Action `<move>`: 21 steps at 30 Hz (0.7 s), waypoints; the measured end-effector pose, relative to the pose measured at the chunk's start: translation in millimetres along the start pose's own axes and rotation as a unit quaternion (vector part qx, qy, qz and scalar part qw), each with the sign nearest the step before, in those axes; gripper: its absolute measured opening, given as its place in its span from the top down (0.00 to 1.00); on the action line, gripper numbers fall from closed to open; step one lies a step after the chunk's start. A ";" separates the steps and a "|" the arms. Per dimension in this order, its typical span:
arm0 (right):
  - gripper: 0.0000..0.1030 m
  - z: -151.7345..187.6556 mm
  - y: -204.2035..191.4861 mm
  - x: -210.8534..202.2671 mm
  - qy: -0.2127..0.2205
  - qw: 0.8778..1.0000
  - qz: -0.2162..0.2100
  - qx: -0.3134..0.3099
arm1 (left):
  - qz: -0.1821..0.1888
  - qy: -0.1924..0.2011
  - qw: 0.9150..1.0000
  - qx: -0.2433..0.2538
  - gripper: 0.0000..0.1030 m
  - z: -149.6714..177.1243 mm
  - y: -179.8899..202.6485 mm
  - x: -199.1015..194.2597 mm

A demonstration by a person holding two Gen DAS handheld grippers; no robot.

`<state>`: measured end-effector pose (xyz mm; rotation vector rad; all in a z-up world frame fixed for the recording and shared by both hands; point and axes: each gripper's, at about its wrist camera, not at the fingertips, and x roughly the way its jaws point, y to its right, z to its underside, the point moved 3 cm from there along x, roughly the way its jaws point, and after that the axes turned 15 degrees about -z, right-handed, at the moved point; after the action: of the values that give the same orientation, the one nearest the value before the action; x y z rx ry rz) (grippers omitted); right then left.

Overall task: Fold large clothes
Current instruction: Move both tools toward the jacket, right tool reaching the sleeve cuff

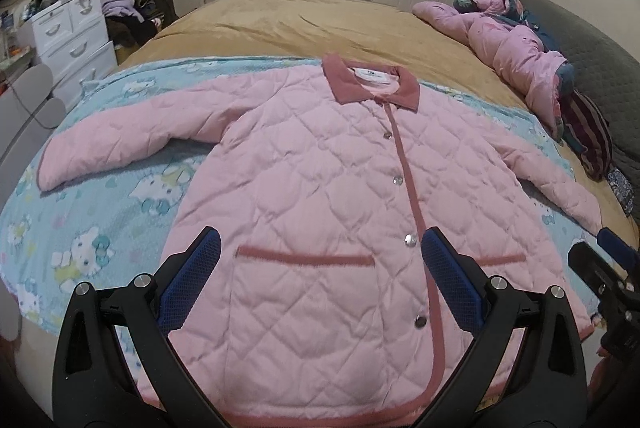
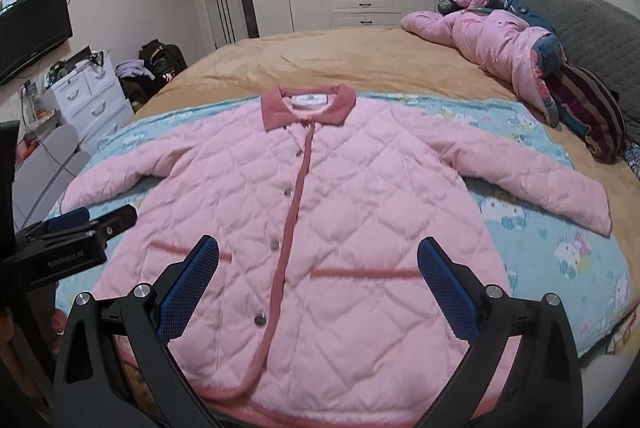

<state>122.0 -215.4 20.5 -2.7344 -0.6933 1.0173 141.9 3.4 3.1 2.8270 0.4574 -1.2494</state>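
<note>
My left gripper (image 1: 320, 260) and right gripper (image 2: 318, 268) hover spread wide, holding nothing, above the hem of the pink quilted jacket (image 1: 320, 168), which lies buttoned and flat on the cartoon-print blanket (image 1: 100, 228). Best, I judge, to pinch each sleeve cuff first and fold inward.

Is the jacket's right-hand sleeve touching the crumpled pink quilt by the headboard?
Apart. In the right wrist view, the sleeve ends on the blue cartoon blanket, and a strip of tan bedspread separates it from the pink quilt.
</note>
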 end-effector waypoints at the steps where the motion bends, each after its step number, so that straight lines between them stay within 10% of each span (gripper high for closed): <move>1: 0.04 -6.3 1.0 2.0 0.003 1.000 -0.003 0.000 | 0.000 -0.001 1.000 -0.001 0.09 -5.3 1.2 2.5; 21: 0.04 -113.8 50.9 53.3 0.056 0.997 0.012 0.049 | 0.006 0.019 0.999 -0.032 0.09 -117.4 37.0 66.6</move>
<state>250.0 -232.5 61.5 -2.6967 -0.5778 0.8716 279.1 0.8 30.8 2.8004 0.4720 -1.1582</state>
